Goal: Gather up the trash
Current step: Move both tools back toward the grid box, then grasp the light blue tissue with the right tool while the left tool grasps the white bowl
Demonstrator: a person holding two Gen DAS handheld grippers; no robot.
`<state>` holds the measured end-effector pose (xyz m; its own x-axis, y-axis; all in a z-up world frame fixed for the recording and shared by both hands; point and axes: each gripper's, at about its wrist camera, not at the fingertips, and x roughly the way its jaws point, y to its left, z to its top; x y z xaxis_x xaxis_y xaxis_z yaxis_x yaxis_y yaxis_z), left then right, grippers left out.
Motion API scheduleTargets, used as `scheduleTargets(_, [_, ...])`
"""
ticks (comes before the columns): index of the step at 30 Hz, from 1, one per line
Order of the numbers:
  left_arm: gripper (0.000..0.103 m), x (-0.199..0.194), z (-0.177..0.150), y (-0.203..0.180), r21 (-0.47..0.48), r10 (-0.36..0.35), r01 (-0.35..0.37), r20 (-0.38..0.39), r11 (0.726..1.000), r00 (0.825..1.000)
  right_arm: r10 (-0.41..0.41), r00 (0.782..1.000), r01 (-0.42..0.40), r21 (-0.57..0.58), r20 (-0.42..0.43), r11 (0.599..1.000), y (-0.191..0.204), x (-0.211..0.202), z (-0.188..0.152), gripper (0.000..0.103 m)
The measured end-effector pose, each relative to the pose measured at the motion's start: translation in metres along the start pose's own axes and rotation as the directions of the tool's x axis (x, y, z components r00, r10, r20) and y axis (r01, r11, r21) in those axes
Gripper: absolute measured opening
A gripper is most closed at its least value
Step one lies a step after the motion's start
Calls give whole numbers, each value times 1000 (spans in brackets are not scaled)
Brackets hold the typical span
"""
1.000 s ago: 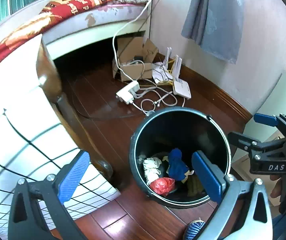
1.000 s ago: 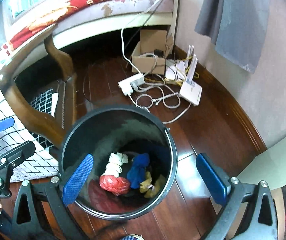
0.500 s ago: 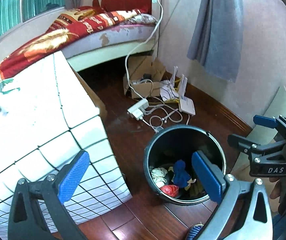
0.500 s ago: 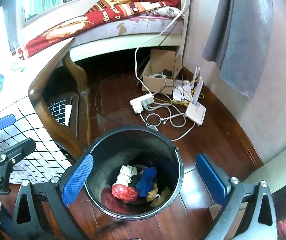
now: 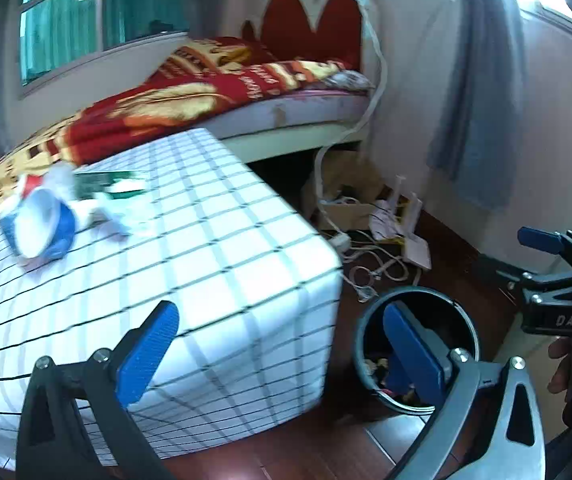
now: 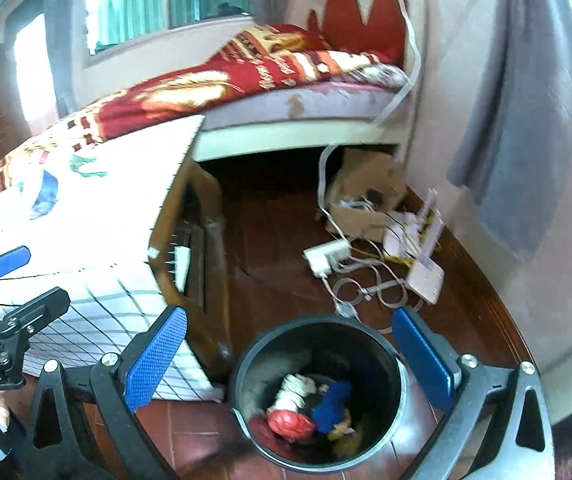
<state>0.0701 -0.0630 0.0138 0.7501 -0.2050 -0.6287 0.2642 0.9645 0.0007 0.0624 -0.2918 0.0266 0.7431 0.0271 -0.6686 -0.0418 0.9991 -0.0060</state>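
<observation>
Bedroom w/ dark red-brown wood floor; low table covered by white cloth w/ thin black grid fills the left-centre of the left wrist view, its corner hanging down just beside the black trash bin; bin stands on the floor, upright, open top; inside it, seen from the right wrist cam: white crumpled wad, red crumpled ball, blue scrap, yellowish bits, all lying on the bottom, touching one another. On the tabletop, far side, blurred: blue-and-white crumpled wrapper + green-and-white flat pack near it; can't tell exactly what they are. Left gripper has both blue pads spread wide, nothing between them, held over the cloth edge and bin rim; right gripper likewise spread wide, empty, above the bin. Behind table: bed w/ red-and-gold blanket, red scalloped headboard, window w/ teal curtain on the left wall. Grey cloth hangs on the pale pink wall at right. Floor by the wall: open cardboard box, white power strip, tangle of white cables, white router w/ antennas, all close together, well apart from the table. Dark wooden table frame shows under the cloth in the right wrist view.
</observation>
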Motion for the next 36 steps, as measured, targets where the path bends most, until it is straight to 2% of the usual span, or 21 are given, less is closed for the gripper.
scheduleTargets(7, [103,-18,-2,70,-92,92,-90,24,992,995,82,997,-81,-74,12,994,63,10,23,103])
scheduleTargets(13, [103,-33,-5,137,-183,193,-183,38,966,981,129,991,-134,-129,-41,983,119,26,41,103])
scheduleTargets(20, [100,-32,-11,204,-272,257,-242,17,931,966,231,972,-233,-172,-31,957,176,37,64,103])
scheduleTargets(24, [99,-21,-9,223,-294,264,-252,0,922,965,266,963,-269,-231,-44,935,213,51,73,102])
scheduleTargets(28, [99,-9,-5,230,-292,263,-251,2,923,965,285,954,-298,-267,-88,916,241,76,79,88])
scheduleTargets(36, [99,12,1,241,-292,260,-251,-9,923,965,305,942,-334,-271,-141,903,267,129,101,82])
